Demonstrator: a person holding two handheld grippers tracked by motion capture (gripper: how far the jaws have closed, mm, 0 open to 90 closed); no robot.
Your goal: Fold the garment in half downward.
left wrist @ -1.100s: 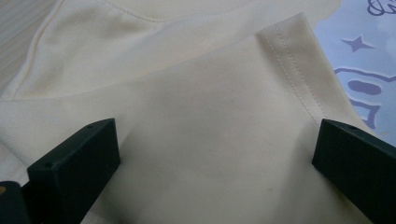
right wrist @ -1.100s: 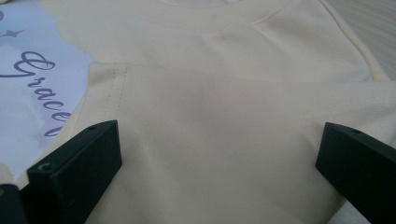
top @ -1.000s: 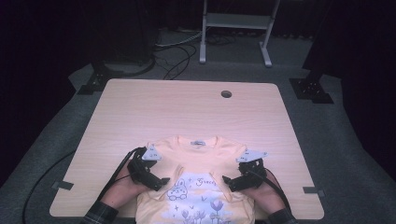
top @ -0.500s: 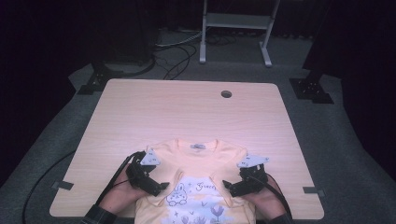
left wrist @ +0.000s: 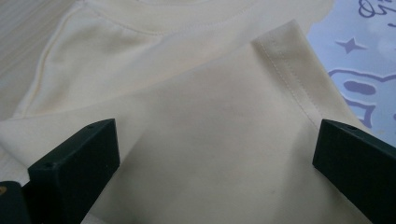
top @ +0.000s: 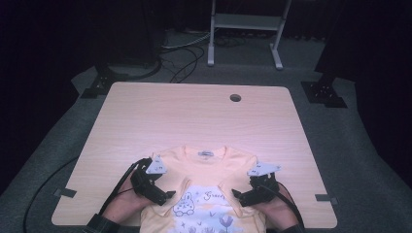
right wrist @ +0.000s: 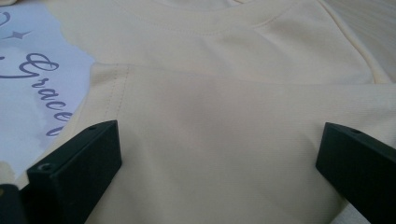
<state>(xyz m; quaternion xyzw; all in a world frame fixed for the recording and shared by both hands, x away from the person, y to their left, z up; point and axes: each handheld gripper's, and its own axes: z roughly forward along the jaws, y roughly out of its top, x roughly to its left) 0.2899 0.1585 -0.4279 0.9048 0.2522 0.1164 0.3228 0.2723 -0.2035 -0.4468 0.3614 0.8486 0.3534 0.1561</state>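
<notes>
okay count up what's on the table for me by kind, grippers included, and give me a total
Yellow T-shirts: 1, the T-shirt with both sleeves folded in over the print
Grippers: 2, the left gripper and the right gripper, each with its fingers spread wide over a folded sleeve
Total: 3

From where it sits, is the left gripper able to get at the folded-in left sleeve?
Probably yes. The left gripper is open, its jaws spread either side of the folded-in sleeve of the yellow T-shirt, with nothing lying over the cloth between them.
</notes>
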